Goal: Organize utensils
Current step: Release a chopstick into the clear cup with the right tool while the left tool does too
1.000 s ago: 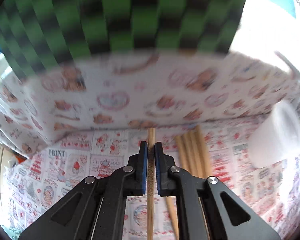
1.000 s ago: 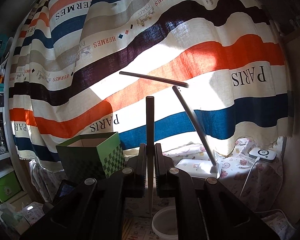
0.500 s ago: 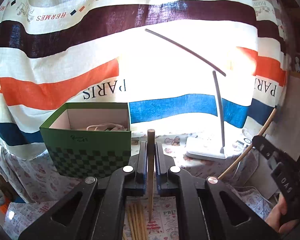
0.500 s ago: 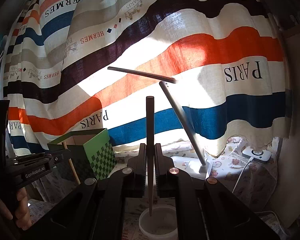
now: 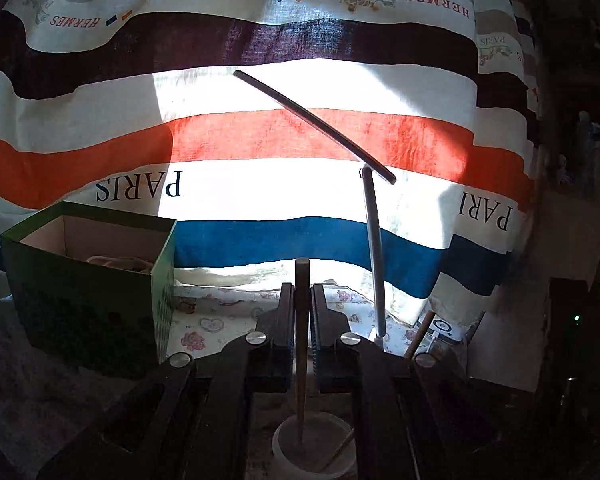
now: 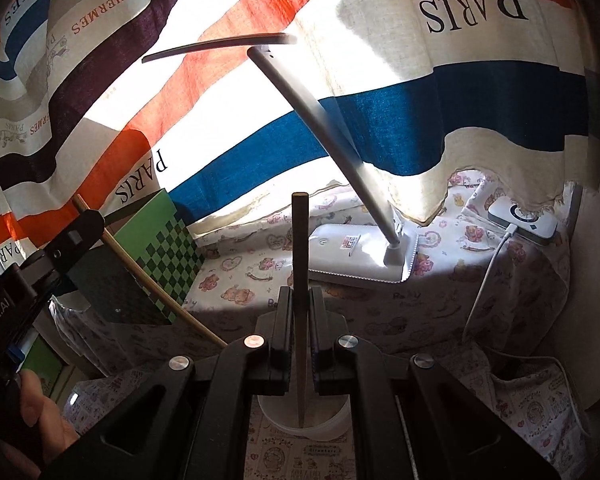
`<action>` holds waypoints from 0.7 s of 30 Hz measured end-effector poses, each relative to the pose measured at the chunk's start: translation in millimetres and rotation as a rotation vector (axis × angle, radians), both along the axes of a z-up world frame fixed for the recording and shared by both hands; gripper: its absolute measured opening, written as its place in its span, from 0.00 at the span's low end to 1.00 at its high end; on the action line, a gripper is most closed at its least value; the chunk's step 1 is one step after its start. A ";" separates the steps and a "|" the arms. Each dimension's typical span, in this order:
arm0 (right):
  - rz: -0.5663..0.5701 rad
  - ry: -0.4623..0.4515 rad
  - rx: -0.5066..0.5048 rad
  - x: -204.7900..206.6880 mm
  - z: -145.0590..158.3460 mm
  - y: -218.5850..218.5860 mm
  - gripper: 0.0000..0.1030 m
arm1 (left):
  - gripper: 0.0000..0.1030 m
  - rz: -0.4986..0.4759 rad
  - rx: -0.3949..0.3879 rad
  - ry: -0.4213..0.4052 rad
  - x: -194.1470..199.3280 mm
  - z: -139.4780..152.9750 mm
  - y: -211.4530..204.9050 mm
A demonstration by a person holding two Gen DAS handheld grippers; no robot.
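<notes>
My left gripper [image 5: 301,292] is shut on a wooden chopstick [image 5: 301,344] held upright, its thin tip down inside a white cup [image 5: 314,450]. A second chopstick [image 5: 338,453] leans into that cup from the right. My right gripper [image 6: 300,294] is shut on a dark chopstick [image 6: 300,280], also upright, its tip inside the white cup [image 6: 304,420]. The left gripper [image 6: 66,240] shows in the right wrist view at the far left, with its chopstick [image 6: 152,292] slanting down toward the cup.
A green checkered box [image 5: 88,288] stands at the left on the printed tablecloth [image 6: 500,280]. A white desk lamp [image 6: 360,256] stands behind the cup before a striped curtain [image 5: 300,140]. A white charger [image 6: 524,220] and its cable lie at the far right.
My left gripper swung up from the tablecloth and moved right, bringing its chopstick tip into the cup. My right gripper tilted down and closer, lowering its chopstick into the same cup.
</notes>
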State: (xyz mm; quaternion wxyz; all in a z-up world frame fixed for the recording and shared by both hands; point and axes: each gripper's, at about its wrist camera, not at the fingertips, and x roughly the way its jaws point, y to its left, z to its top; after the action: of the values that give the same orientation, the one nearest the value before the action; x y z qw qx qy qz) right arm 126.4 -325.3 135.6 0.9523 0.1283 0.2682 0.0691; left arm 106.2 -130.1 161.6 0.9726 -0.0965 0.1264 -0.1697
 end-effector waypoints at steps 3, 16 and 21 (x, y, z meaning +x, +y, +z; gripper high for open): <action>-0.014 0.038 0.010 11.3 -11.0 -4.5 0.08 | 0.06 -0.012 0.013 0.038 9.4 -20.9 -6.4; -0.016 0.156 0.011 39.1 -35.5 -8.7 0.08 | 0.06 -0.030 0.057 0.175 40.0 -62.8 -21.1; -0.024 0.178 0.013 42.2 -39.9 -9.5 0.08 | 0.14 -0.032 0.078 0.167 37.3 -60.0 -19.8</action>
State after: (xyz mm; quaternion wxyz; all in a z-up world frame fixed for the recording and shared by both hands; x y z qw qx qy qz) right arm 168.6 -334.8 95.7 0.9246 0.1435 0.3496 0.0477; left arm 143.5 -149.8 101.6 0.9588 -0.0704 0.2151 -0.1717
